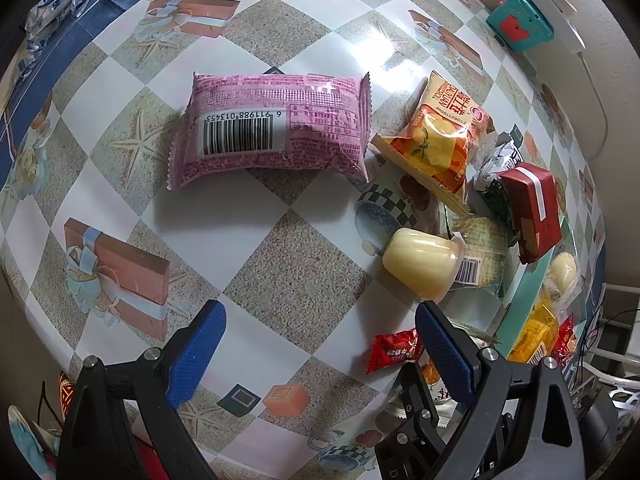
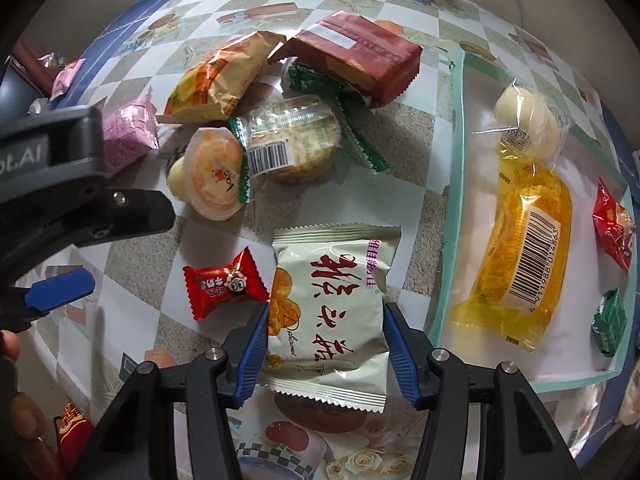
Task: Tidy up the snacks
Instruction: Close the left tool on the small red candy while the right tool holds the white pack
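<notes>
A: Blue ribbed pads of the right gripper (image 2: pixel 325 344) pressed on both sides of a cream packet with red characters (image 2: pixel 330 312); held, lower part of the packet pinched between them.

B: Noted. Left gripper (image 1: pixel 320 344)?

A: Jaws wide, blue pads apart, nothing between them; poised above bare checked tablecloth (image 1: pixel 280 240).

B: Nearest items to the right gripper?

A: Just left of the held packet, a small red candy (image 2: pixel 224 284), flat on the cloth. Beyond it, a cluster: pudding cup (image 2: pixel 210 174) on its side, round cake in clear wrap with green ends (image 2: pixel 292 144) touching it, orange-yellow packet (image 2: pixel 216 80) leaning on the pile, dark red box-shaped pack (image 2: pixel 356 56) on top at the far side.

B: Tray?

A: Pale green-rimmed tray (image 2: pixel 454 168) to the right of the held packet, near the table's right edge. Inside: yellow wrapped cake with barcode (image 2: pixel 520 256), a pale round bun in clear film (image 2: pixel 524 120) at the far end, a red candy (image 2: pixel 614 224) and a green candy (image 2: pixel 610 322) along the right wall.

B: From the left wrist view?

A: Pink packet (image 1: pixel 272 128), barcode side up, alone towards the table's middle, apart from the cluster. Teal box (image 1: pixel 520 24) and a white device (image 1: pixel 556 4) at the far right corner, by the wall.
</notes>
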